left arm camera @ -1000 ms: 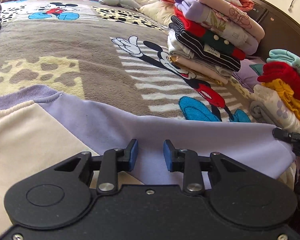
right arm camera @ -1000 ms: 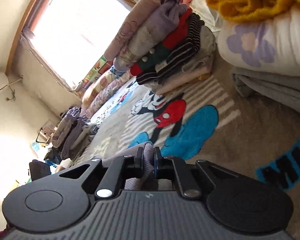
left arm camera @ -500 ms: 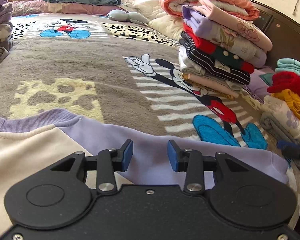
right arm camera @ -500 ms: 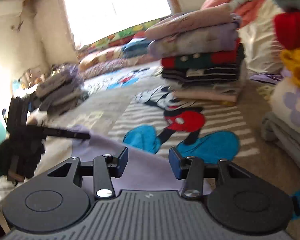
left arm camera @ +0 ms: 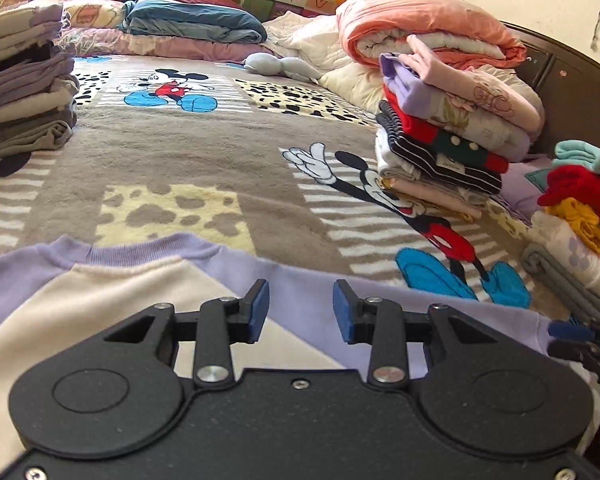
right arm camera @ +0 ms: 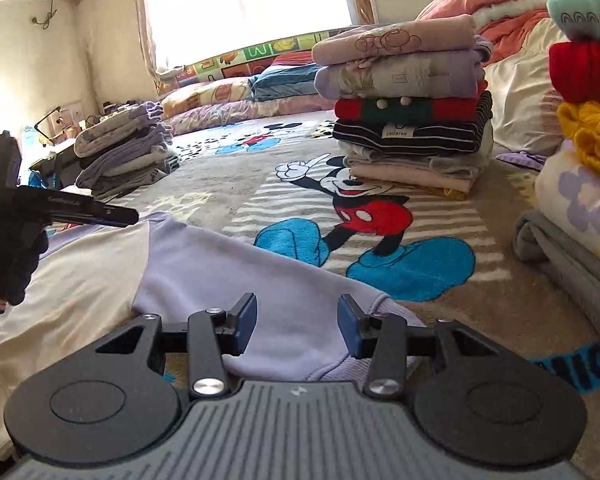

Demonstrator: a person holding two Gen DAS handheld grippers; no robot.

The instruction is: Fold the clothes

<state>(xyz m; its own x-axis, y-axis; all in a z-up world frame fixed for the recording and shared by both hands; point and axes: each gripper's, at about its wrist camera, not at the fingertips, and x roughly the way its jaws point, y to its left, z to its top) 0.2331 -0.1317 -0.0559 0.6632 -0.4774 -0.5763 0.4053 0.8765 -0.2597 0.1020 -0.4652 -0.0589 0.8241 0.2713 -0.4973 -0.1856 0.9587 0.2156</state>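
A cream and lilac sweatshirt lies flat on the cartoon-mouse blanket, its lilac sleeve stretched to the right. My left gripper hovers open over the shoulder area, nothing between its blue pads. Over the sleeve's cuff end my right gripper also stands open and empty. The right gripper's fingertips show at the right edge of the left wrist view; the left gripper, held by a dark gloved hand, shows at the left of the right wrist view.
A tall stack of folded clothes stands on the right, with another pile nearer me at the far right. A grey and lilac folded pile sits far left. Pillows and a pink quilt line the far side by the headboard.
The right gripper let go of the lilac sleeve and swung level, jaws now wide. The left gripper opened wider and lifted back, showing more of the bed. The sleeve now lies flat.
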